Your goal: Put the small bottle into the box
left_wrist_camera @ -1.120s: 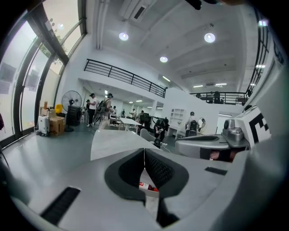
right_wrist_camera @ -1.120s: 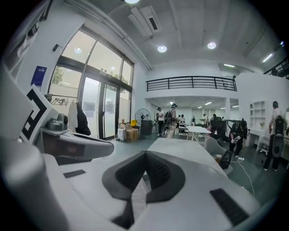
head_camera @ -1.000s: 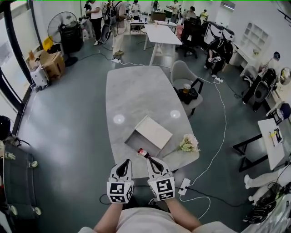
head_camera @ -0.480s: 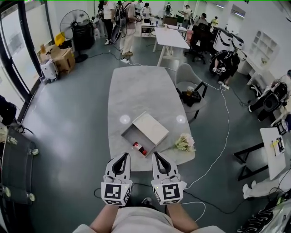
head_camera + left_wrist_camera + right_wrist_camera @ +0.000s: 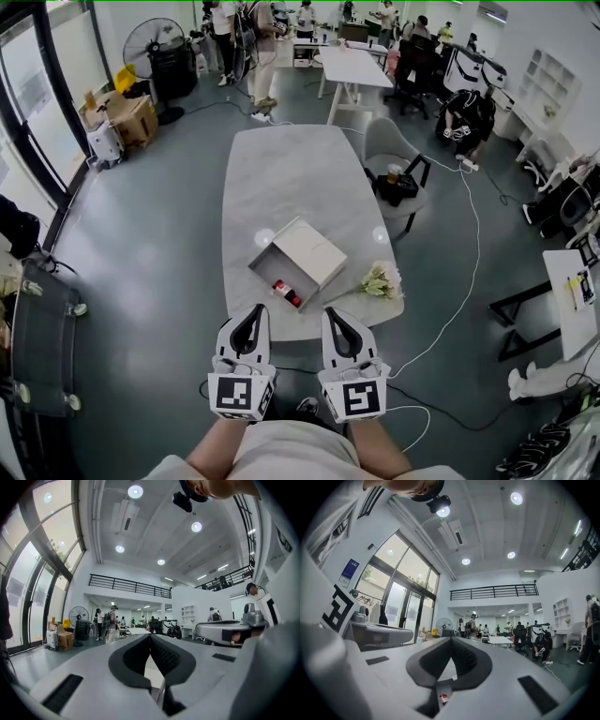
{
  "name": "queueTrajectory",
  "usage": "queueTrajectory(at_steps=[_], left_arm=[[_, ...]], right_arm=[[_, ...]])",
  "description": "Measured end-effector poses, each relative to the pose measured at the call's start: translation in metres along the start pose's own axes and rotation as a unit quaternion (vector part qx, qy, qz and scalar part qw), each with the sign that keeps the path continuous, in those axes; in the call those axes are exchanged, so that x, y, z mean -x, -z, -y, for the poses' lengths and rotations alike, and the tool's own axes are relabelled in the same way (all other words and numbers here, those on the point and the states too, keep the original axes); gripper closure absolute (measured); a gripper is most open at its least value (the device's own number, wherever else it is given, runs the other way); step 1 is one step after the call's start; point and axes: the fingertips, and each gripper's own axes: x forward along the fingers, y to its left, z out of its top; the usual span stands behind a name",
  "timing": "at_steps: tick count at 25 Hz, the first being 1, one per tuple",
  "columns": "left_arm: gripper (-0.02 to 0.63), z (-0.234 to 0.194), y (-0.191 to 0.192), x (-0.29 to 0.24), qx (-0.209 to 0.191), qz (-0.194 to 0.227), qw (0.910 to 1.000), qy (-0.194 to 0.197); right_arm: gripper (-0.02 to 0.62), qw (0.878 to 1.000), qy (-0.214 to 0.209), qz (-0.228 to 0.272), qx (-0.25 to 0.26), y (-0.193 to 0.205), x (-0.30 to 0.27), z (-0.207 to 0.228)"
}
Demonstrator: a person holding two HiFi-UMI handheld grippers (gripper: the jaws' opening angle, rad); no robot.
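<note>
The small bottle (image 5: 287,293), dark with a red label, lies on its side inside the open grey box (image 5: 314,255) near the table's front edge. Through the gap under the right gripper's jaws, the right gripper view shows a sliver of the bottle (image 5: 443,699). My left gripper (image 5: 251,315) and right gripper (image 5: 335,316) are side by side just short of the table edge, close to my body. Both are shut and hold nothing. In their own views the left gripper (image 5: 150,637) and right gripper (image 5: 451,640) have their pads pressed together.
The long grey table (image 5: 281,178) runs away from me. A bunch of pale flowers (image 5: 380,279) lies right of the box. A grey chair (image 5: 389,155) stands at the table's right side. White cables (image 5: 469,253) trail over the floor. People and desks are far behind.
One second ago the right gripper held the bottle over the box's near edge. The bottle now lies in the box, and both grippers have drawn back towards me.
</note>
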Motion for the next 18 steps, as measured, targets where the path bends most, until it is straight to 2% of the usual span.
queueTrajectory(at_steps=[6,12,18], left_arm=[[0.583,-0.008,-0.008,0.0,-0.006,0.012,0.9999,0.0],[0.583,-0.019,-0.023,-0.003,-0.014,0.023,0.9996,0.001],[0.583,-0.031,-0.023,-0.001,-0.014,0.028,0.9995,-0.002]], right_arm=[[0.571,1.0,-0.001,-0.009,-0.011,0.0,-0.009,-0.001],[0.571,1.0,-0.017,0.005,-0.003,-0.014,-0.027,-0.019],[0.571,1.0,-0.011,0.015,0.004,-0.015,-0.034,-0.022]])
